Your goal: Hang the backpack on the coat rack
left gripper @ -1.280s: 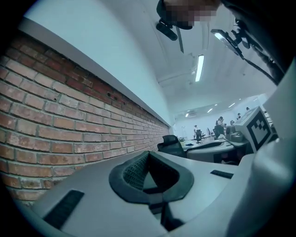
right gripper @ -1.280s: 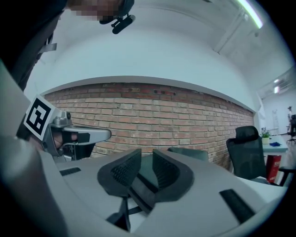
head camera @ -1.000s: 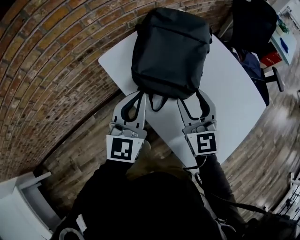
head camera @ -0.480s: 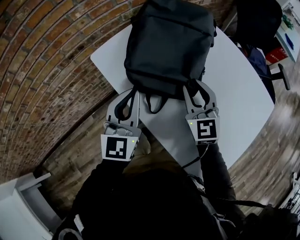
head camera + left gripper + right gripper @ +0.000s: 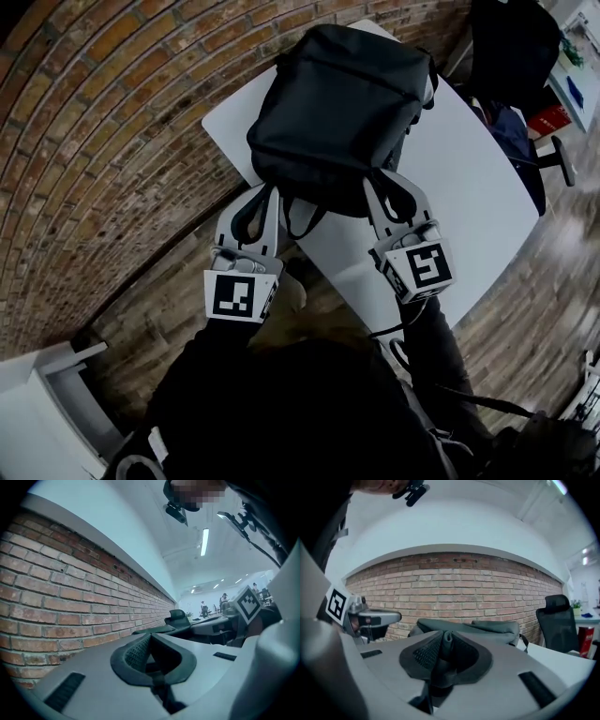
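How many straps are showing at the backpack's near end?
3. One strap is in the shut left gripper, one is between the right gripper's jaws, which have just been closing, and a loose loop lies between them. Others may be hidden underneath the backpack.

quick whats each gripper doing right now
left gripper: jaws shut on the left shoulder strap.
right gripper: jaws have just been closing, now pinching the right shoulder strap.

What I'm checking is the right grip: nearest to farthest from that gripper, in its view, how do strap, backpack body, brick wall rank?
1. strap, between its jaws, which have just been closing.
2. backpack body, centre, beyond.
3. brick wall, far behind.
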Motion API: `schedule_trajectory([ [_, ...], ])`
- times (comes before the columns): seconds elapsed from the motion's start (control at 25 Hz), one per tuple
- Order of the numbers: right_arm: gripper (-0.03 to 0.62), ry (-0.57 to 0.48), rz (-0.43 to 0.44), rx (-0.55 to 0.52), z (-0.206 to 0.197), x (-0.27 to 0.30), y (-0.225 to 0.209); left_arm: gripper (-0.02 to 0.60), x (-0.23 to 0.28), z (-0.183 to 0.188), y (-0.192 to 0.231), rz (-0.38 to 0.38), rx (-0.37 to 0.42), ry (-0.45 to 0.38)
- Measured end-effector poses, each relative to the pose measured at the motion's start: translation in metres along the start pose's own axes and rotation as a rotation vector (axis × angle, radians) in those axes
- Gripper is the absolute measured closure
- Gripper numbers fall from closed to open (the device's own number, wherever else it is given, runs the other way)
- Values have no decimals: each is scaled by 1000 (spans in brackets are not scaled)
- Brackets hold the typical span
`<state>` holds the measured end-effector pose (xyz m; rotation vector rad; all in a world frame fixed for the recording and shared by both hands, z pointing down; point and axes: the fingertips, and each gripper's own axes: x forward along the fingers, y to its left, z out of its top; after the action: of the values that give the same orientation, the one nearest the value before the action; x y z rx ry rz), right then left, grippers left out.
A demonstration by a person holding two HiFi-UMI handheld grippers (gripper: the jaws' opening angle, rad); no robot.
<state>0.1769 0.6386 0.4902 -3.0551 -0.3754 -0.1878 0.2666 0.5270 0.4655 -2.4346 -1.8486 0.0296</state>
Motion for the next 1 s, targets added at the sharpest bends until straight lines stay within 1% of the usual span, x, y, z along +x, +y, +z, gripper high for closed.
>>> schedule_trajectory([
  [0.08, 536, -29, 37, 69, 35, -9, 2, 572, -7, 23, 6, 18, 35, -23],
  [0.16, 536, -52, 74, 166, 74, -16, 2, 572, -15, 48, 14, 42, 38, -50],
  [0.24, 536, -77, 131, 280, 115, -21, -1, 572, -21, 74, 24, 71, 36, -79],
  [0.32, 536, -101, 176, 373, 151, -20, -6, 572, -24, 98, 36, 107, 40, -110],
  [0.4, 536, -120, 189, 412, 176, -16, -16, 572, -25, 113, 48, 149, 44, -132],
  [0.48, 535, -135, 187, 405, 189, -11, -27, 572, -25, 114, 54, 184, 41, -134],
  [0.56, 536, -144, 185, 395, 193, -8, -35, 572, -22, 103, 54, 195, 36, -113],
  [0.64, 536, -145, 187, 388, 192, -6, -40, 572, -16, 86, 47, 170, 23, -82],
  [0.76, 534, -139, 192, 391, 188, -4, -44, 563, -5, 65, 39, 96, -7, -38],
  [0.8, 534, -138, 193, 394, 187, -3, -45, 537, -3, 60, 40, 79, -18, -31],
  [0.88, 534, -140, 195, 398, 188, -1, -49, 436, -1, 55, 45, 45, -71, -36],
  [0.96, 534, -142, 197, 403, 188, -2, -52, 316, -2, 52, 42, -21, -115, -39],
  [1.0, 534, -141, 198, 407, 187, -2, -52, 295, -4, 50, 38, -64, -126, -35],
])
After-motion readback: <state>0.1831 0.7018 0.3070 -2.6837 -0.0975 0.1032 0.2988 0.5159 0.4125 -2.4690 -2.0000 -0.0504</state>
